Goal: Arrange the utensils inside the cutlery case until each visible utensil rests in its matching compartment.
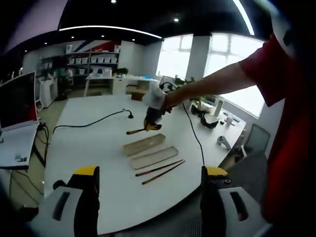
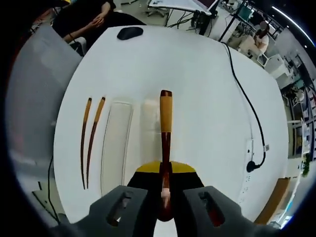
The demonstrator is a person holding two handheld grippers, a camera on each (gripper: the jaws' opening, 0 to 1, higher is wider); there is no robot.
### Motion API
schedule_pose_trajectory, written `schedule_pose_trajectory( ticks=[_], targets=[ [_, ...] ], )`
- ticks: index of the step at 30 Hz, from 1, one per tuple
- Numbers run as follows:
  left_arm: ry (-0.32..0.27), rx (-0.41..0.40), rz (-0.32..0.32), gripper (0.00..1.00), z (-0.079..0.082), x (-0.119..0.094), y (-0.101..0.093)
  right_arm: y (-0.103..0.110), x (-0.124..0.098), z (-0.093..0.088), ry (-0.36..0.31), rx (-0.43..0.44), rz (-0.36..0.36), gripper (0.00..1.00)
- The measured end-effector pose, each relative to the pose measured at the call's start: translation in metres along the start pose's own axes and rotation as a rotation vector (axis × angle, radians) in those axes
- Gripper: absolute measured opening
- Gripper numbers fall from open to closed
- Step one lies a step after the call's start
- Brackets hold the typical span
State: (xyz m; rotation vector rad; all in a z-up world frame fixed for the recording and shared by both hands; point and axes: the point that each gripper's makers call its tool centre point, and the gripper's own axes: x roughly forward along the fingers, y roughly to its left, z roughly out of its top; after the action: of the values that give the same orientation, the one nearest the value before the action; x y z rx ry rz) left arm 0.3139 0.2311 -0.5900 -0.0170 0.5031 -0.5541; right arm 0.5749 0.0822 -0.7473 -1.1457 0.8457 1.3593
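My right gripper point(image 2: 164, 196) is shut on a long utensil point(image 2: 166, 123) with a dark red shaft and a tan far end, holding it level above the white table point(image 2: 207, 89). Below it lie two pale, flat, long cutlery case halves point(image 2: 116, 143) side by side, the second half point(image 2: 149, 114) partly under the utensil. Two dark brown chopsticks point(image 2: 89, 140) rest on the table left of the case. In the left gripper view, the right gripper point(image 1: 153, 120) hovers over the case point(image 1: 148, 150), with the chopsticks point(image 1: 160, 170) nearer. My left gripper point(image 1: 149, 197) is open, held back at the table's near edge.
A black cable point(image 2: 247, 103) runs along the table's right side to a plug. A dark mouse point(image 2: 130, 32) lies at the far edge, where a person point(image 2: 89, 19) sits. A person's arm and red sleeve point(image 1: 276, 89) reach in from the right. A monitor point(image 1: 17, 101) stands left.
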Motion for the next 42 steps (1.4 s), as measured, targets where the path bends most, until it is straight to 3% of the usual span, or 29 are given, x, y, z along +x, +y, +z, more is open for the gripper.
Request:
schedule_pose_trajectory(
  ticks=[6,10,16,42],
  targets=[
    [0.001,-0.004,0.013,0.86,0.000,-0.001,0.001,0.002,0.015,-0.002,-0.009,0.003,-0.020,0.01],
    [0.013,-0.009,0.021,0.85,-0.004,0.000,0.002,0.000,0.022,-0.005,0.008,-0.079,-0.039,0.01],
    [0.011,-0.007,0.021,0.85,-0.003,0.002,0.001,0.004,0.031,-0.008,-0.018,0.008,-0.018,0.01],
    [0.044,-0.021,0.049,0.85,-0.013,-0.003,0.006,0.019,0.066,-0.023,0.025,0.030,0.028,0.01]
  ],
)
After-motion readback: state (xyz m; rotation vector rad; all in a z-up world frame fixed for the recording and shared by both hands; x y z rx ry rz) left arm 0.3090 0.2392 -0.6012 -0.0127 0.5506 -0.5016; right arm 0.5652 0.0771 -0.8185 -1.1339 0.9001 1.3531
